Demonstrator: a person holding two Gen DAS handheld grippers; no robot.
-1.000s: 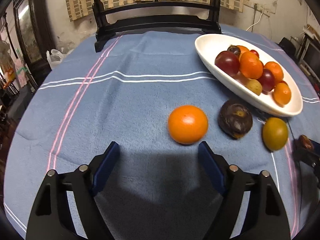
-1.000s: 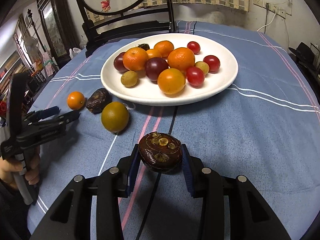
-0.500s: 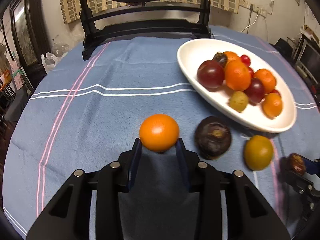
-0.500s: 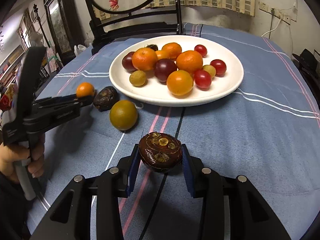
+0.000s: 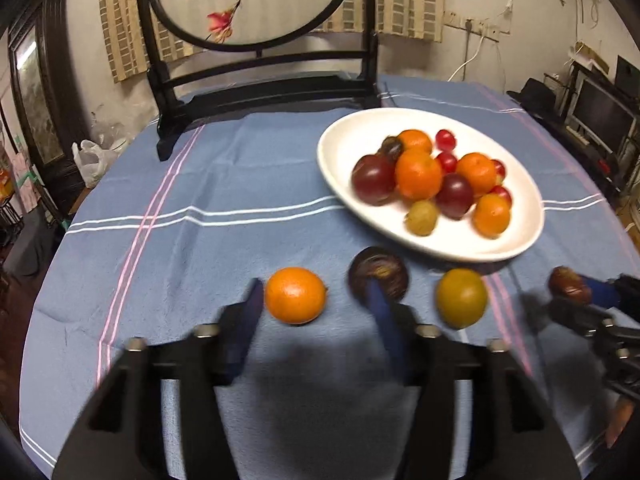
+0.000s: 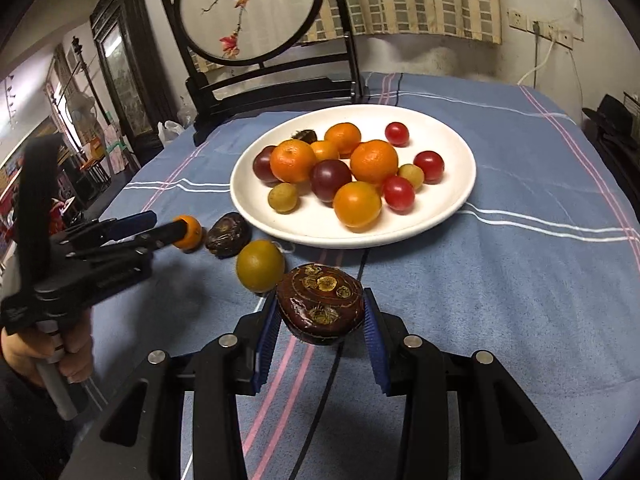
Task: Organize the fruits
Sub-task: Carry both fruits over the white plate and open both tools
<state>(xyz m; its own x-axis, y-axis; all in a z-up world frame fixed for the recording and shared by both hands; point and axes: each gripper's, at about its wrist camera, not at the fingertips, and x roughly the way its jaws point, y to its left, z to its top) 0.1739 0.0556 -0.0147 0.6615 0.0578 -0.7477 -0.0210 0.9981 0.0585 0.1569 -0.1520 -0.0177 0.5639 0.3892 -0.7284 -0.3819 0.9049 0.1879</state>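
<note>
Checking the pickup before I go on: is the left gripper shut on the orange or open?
Open. The left gripper has just been opening; its right pad stands clear of the orange.

I am in a lived-in home: a clothed dining table (image 6: 520,208), an embroidered screen (image 6: 248,12), a dark wood cabinet (image 6: 120,68), monitors (image 5: 600,116) by the wall.
</note>
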